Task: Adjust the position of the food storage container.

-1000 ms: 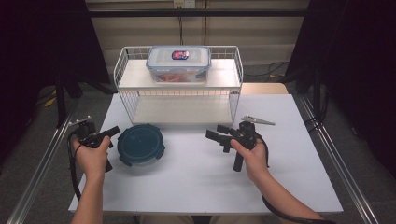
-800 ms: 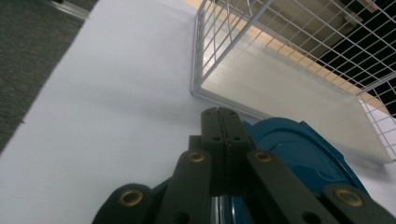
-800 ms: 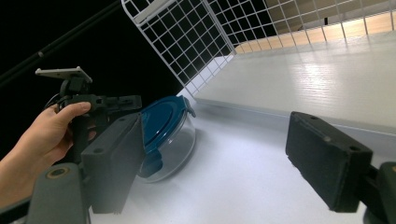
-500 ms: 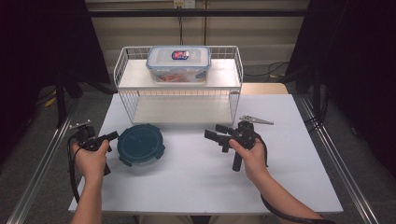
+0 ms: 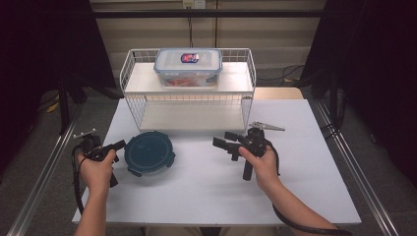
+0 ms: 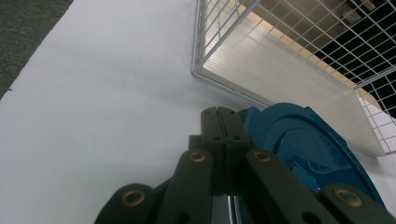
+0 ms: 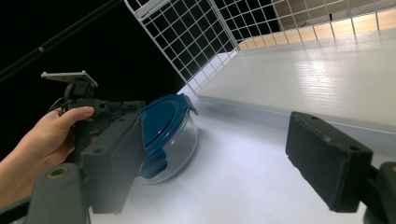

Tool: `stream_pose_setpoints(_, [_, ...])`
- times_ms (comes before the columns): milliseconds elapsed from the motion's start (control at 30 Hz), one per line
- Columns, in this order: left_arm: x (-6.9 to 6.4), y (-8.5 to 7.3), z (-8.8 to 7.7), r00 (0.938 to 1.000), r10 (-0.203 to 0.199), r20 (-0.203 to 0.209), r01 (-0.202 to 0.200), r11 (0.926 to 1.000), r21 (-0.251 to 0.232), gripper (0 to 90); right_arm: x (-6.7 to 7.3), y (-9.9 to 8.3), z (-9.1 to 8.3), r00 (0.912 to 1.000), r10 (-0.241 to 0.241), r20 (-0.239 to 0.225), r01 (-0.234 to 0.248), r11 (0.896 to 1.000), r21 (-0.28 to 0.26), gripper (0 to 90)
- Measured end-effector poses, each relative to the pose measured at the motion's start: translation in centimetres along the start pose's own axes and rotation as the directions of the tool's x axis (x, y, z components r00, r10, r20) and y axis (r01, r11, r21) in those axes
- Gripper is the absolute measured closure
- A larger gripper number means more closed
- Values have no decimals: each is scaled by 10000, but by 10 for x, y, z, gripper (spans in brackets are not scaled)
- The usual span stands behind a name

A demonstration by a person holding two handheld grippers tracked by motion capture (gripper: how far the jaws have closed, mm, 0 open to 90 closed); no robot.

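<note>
Round glass container with blue lid (image 5: pixel 149 153) on the white worktop (image 5: pixel 196 191), in front of the wire rack (image 5: pixel 189 93). Left hand-held gripper (image 5: pixel 117 145), jaws pressed together on nothing, tips at the lid's left edge. Right hand-held gripper (image 5: pixel 226 141), jaws apart and empty, points toward the container from its right.

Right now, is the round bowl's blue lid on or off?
On. The blue lid sits flat on top of the round bowl, covering it.
</note>
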State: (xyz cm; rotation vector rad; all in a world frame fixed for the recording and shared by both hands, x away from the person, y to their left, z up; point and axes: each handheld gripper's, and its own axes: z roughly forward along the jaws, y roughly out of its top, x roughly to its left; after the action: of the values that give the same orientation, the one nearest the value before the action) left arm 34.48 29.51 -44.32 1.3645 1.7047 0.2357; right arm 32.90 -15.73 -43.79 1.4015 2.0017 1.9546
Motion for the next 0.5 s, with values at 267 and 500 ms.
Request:
stream_pose_setpoints(267, [-16,-10,2,9994,207,274,-214,9994,265,900,2,-3,4,10000,-69,29,69,9998,188,194])
stream_pose_setpoints(500, [-29,-19,2,9987,286,425,-304,9987,413,900,2,-8,5,9999,-56,92,52,9990,442,192])
